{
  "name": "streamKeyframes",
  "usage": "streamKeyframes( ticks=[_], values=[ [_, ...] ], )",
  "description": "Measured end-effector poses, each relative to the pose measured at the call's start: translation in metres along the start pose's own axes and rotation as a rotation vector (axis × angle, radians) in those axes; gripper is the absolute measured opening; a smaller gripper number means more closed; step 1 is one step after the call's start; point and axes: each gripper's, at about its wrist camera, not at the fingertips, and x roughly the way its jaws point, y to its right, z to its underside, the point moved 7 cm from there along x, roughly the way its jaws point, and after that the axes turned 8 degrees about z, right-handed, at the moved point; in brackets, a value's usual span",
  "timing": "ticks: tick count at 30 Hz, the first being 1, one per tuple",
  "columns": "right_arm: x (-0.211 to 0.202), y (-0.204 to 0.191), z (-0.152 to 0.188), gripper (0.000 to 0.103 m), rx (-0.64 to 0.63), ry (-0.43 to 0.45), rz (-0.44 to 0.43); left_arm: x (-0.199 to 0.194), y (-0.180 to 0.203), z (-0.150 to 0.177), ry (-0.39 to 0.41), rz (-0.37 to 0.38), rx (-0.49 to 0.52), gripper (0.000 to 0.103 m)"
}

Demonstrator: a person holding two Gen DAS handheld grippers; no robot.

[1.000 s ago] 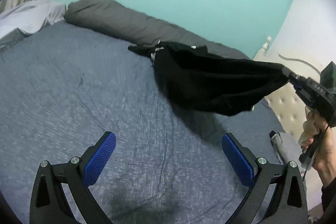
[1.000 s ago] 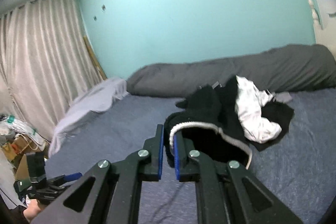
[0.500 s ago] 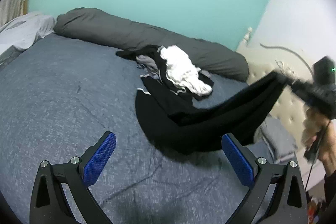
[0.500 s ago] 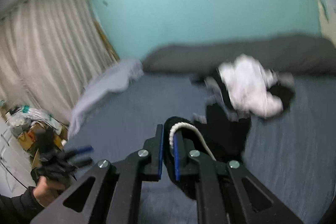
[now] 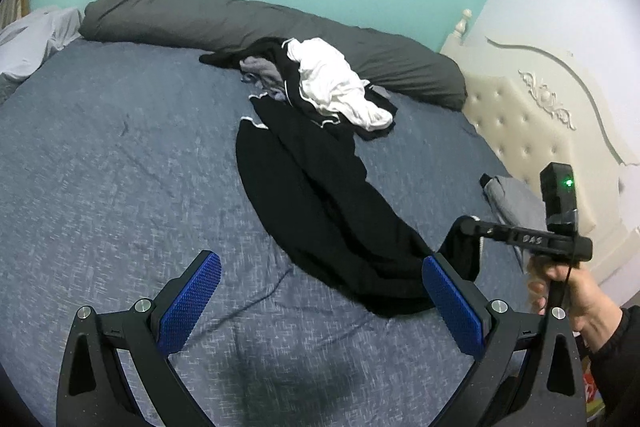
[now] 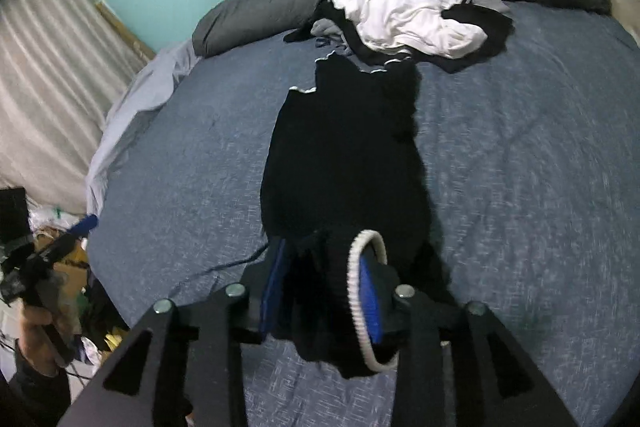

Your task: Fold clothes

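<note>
A long black garment with white trim [image 5: 320, 195] lies stretched over the blue-grey bed cover [image 5: 120, 155], running from the clothes pile toward me. Its near end [image 6: 344, 299] is bunched between the jaws of my right gripper [image 6: 322, 251], which are opening; the white-ribbed edge drapes over the right pad and the cloth hangs loose there. In the left wrist view the right gripper [image 5: 466, 227] sits low at the garment's end, held by a hand [image 5: 568, 291]. My left gripper [image 5: 320, 261] hovers open over the bed with nothing in it.
A pile with a white garment [image 5: 332, 83] and dark clothes lies against a rolled grey duvet [image 5: 200, 15]. A cream tufted headboard [image 5: 520, 115] and a grey folded item [image 5: 508, 195] are on the right. A curtain [image 6: 40, 67] and floor clutter [image 6: 80, 267] lie beyond the bed's left edge.
The right gripper dropped toward the bed, and the black garment went from hanging in the air to lying stretched out. Its jaws have parted. The left gripper shifted a little sideways.
</note>
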Motion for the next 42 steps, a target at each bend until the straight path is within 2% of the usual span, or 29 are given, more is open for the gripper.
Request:
streamKeyframes(
  ticks=[5,11,18,23,32,39,42],
  values=[
    [-0.022,0.029,0.004,0.037,0.058,0.026,-0.04,0.019,0.006,0.009,-0.03,0.022,0.004,0.103],
    [-0.039,0.06,0.014,0.038,0.06,0.03,0.008,0.037,0.017,0.018,-0.063,0.035,0.014,0.103],
    [-0.039,0.081,0.015,0.038,0.134,0.03,0.003,0.042,0.025,0.018,-0.071,0.037,0.023,0.103],
    [-0.022,0.084,0.02,0.038,0.052,-0.024,0.095,0.038,0.022,0.018,-0.067,0.03,0.024,0.103],
    [0.019,0.113,0.057,0.038,-0.108,-0.193,0.322,0.039,0.012,0.024,-0.074,0.021,0.003,0.103],
    [0.045,0.118,0.076,0.038,-0.227,-0.265,0.355,0.044,0.011,0.025,-0.078,0.024,-0.002,0.103],
    [0.052,0.114,0.073,0.038,-0.262,-0.24,0.341,0.047,0.008,0.026,-0.084,0.02,-0.002,0.103]
  ],
)
